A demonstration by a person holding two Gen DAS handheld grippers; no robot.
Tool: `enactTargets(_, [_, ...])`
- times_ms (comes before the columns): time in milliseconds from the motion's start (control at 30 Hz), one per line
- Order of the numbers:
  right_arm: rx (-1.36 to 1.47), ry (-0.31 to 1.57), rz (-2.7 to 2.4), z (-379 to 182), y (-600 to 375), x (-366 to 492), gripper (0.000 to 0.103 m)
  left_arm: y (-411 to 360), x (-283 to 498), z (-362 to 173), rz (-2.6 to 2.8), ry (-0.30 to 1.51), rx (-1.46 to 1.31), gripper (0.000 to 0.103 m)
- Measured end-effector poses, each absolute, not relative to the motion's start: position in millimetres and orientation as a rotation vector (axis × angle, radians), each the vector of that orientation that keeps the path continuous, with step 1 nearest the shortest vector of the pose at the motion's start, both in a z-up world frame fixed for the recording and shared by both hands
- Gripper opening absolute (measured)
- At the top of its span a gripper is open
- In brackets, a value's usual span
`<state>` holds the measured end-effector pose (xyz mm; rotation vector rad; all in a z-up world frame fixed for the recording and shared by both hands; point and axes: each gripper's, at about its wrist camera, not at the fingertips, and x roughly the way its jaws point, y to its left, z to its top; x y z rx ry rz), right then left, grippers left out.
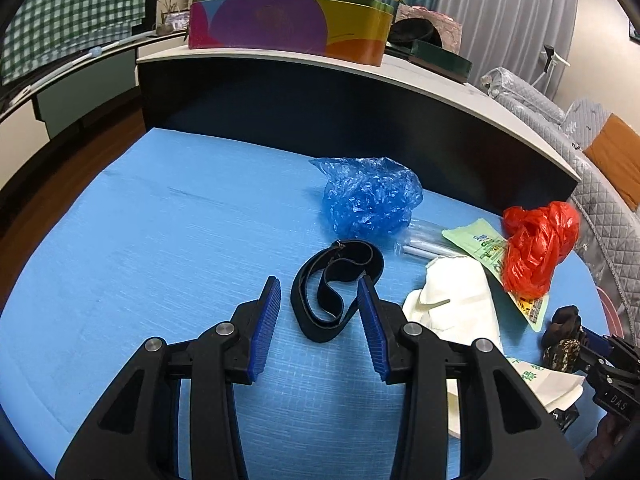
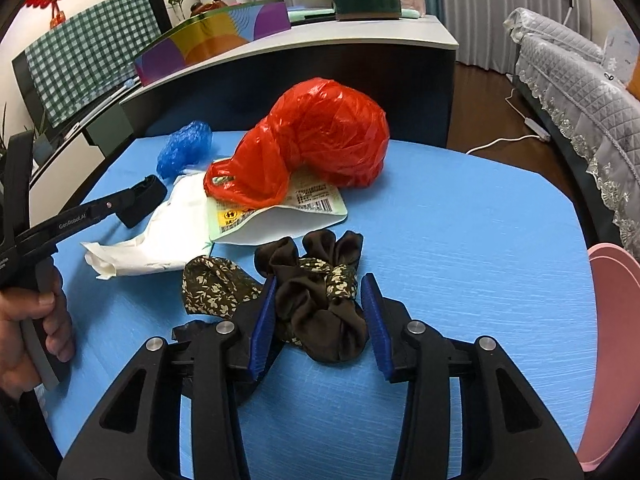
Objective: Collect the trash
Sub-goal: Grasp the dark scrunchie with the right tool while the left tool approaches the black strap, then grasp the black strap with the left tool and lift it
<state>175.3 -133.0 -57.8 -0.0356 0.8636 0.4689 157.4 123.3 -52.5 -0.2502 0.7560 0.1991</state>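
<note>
Left wrist view: left gripper point(image 1: 319, 294) low over blue table point(image 1: 160, 240), jaws spread wide, nothing clamped. Black strap point(image 1: 320, 320) lying looped between and just beyond the blue pads point(image 1: 266, 320), right pad tip at its edge; contact hard to judge. Behind the strap, crumpled blue bag point(image 1: 370, 196). To its right, clear wrapper point(image 1: 420, 240), white paper point(image 1: 460, 300), green packet point(image 1: 484, 246) and red bag point(image 1: 536, 244) sitting on the packet. Far right edge, right gripper, only partly in frame, at a brown scrunchie point(image 1: 562, 338).

Right wrist view: right gripper point(image 2: 319, 294) jaws apart, straddling brown scrunchie point(image 2: 320, 312) with floral fabric; cloth touching the left pad, not pinched. Ahead, red bag point(image 2: 320, 136) on top of green packet point(image 2: 280, 220), white paper point(image 2: 160, 240) to the left, blue bag point(image 2: 184, 148) farther back. Left gripper's arm point(image 2: 80, 216) reaching in from the left, held by left hand point(image 2: 36, 320). Pink bin point(image 2: 616, 340) just beside the table's right edge. Behind the table, long counter point(image 2: 320, 40) carrying a colourful box point(image 2: 212, 40).
</note>
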Motion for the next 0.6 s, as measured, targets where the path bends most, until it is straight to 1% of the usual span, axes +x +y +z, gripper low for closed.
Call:
enactTargets(33, [-0.036,0.865,0.472,-57,-133,175,0.039,123,157,-53,0.196,0.758,-0.250,0.040])
enactTargets(67, [-0.034,0.867,0.478,-57,-133,175,0.038,123,157,-53,0.192,0.761,-0.250,0.040])
enactTargets(233, [-0.055,0.853,0.488,-51,-132,170,0.030,121,159,-54,0.163,0.778,-0.252,0.030])
enactTargets(267, [-0.054,0.851,0.490,-50,-132,169,0.029,120,159,-54,0.159,0.779,-0.252,0.027])
enactTargets(400, [-0.046,0.815,0.476,-39,-139,163,0.029,115,157,-52,0.142,0.774,-0.240,0.008])
enactTargets(600, [-0.012,0.751,0.432,-19,-156,155,0.029,109,150,-46,0.143,0.750,-0.222,0.005])
